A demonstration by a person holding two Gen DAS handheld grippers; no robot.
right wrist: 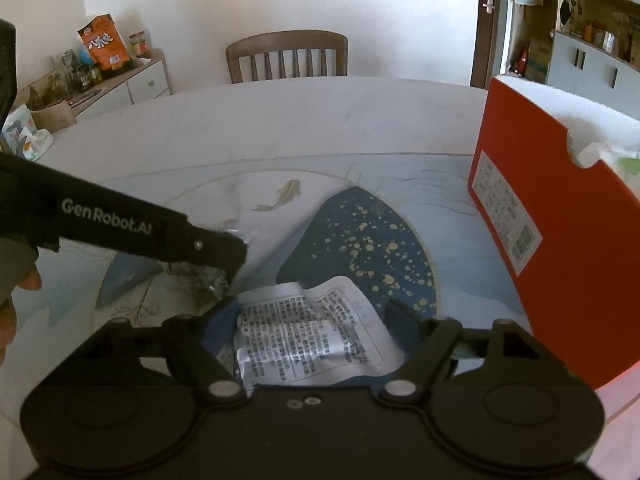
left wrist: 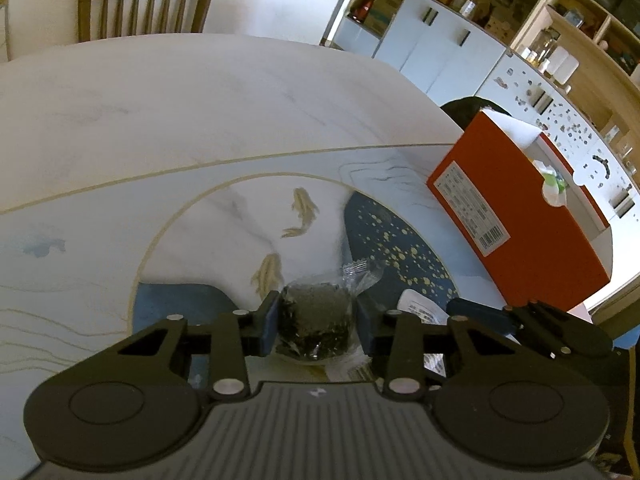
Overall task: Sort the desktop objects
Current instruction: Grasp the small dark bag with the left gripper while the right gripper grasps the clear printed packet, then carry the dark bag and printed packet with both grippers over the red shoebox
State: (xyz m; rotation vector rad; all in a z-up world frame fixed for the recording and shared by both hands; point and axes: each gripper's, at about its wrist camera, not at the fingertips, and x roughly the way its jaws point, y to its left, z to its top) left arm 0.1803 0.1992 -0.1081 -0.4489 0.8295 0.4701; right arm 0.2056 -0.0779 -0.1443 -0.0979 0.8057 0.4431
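Note:
A clear packet of dark tea-like leaves (left wrist: 316,320) lies on the table between the blue pads of my left gripper (left wrist: 316,322); the left pad touches it, the right pad stands a little off. A white printed sachet (right wrist: 308,332) lies between the spread fingers of my right gripper (right wrist: 312,320), which is open around it. The sachet's edge also shows in the left wrist view (left wrist: 420,308). My left gripper's body (right wrist: 152,232) reaches in from the left in the right wrist view. An open orange box (left wrist: 516,216) stands at the right, also in the right wrist view (right wrist: 560,220).
The round table (left wrist: 200,100) has a fish and blue-patch pattern. A wooden chair (right wrist: 286,58) stands behind it. A side cabinet (right wrist: 132,80) with snack bags is far left. Shelves and cupboards (left wrist: 460,32) line the right wall.

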